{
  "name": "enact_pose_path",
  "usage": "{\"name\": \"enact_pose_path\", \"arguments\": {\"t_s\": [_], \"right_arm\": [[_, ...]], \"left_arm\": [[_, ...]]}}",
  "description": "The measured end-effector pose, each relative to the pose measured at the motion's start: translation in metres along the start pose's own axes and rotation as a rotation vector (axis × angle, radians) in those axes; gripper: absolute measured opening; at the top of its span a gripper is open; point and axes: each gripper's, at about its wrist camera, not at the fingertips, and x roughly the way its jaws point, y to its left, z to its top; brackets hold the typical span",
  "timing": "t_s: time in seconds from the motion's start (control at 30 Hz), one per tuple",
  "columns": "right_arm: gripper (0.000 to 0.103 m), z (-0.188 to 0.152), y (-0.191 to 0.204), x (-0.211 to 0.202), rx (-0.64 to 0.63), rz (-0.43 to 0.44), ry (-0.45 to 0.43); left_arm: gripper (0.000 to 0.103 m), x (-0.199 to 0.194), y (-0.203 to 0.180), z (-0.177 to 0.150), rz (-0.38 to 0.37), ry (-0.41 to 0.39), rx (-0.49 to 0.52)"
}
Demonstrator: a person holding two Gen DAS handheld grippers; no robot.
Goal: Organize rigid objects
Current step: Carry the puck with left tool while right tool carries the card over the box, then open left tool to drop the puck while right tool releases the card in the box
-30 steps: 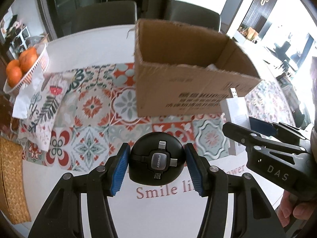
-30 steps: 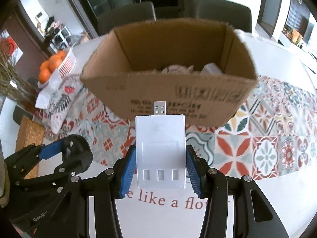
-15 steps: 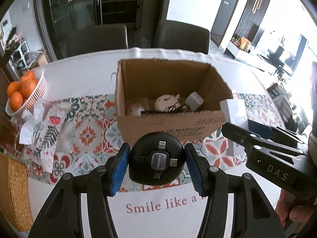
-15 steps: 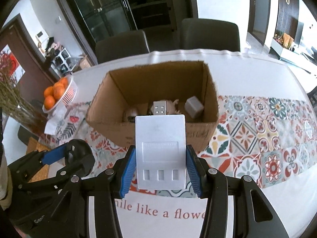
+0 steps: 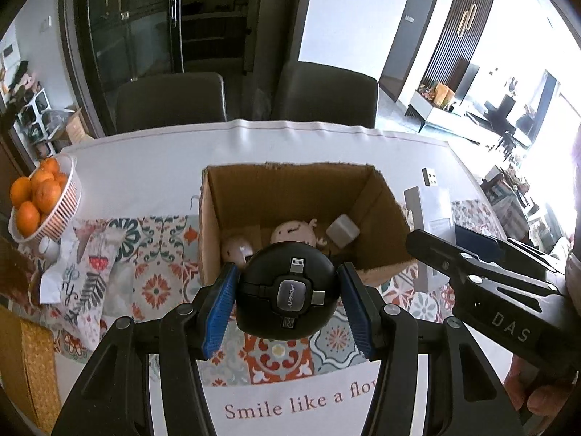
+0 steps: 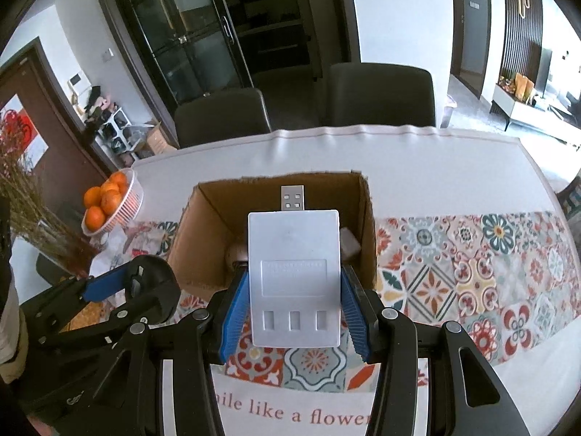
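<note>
Now both carry over the cardboard box: left gripper clamps the round black charger, right gripper pinches the white USB hub, ready to drop.

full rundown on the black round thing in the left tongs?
The black round gadget is a glossy plastic puck. Its face carries a grey square centre badge with small lettering and connector tips around it: one at the top, one at the right, one at the bottom. The left tongs grip it, one blue pad on each side. It is in the air, in front of the open cardboard box.
</note>
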Motion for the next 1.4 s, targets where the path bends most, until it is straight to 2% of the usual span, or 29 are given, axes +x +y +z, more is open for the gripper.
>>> {"name": "enact_pose_path", "arguments": {"t_s": [0.4,0.67,0.97,1.23,1.4], "right_arm": [[0.049,0.034,-0.005,0.017,-0.013,-0.011,0.041],[0.049,0.050,-0.007,0.042,-0.018,-0.007,0.110],[0.049,0.057,-0.014,0.077,-0.012,-0.015,0.204],[0.050,0.055,-0.019,0.102,0.000,-0.010,0.259],[0.052,0.049,-0.025,0.110,0.024,-0.031,0.285]], "left_arm": [[0.055,0.021,0.002,0.038,0.013,0.017,-0.003],[0.055,0.042,0.010,0.053,0.007,0.084,-0.040],[0.055,0.070,0.017,0.059,0.046,0.143,-0.050],[0.055,0.098,0.023,0.053,0.019,0.226,-0.090],[0.061,0.095,0.022,0.051,0.063,0.213,-0.065]]}}
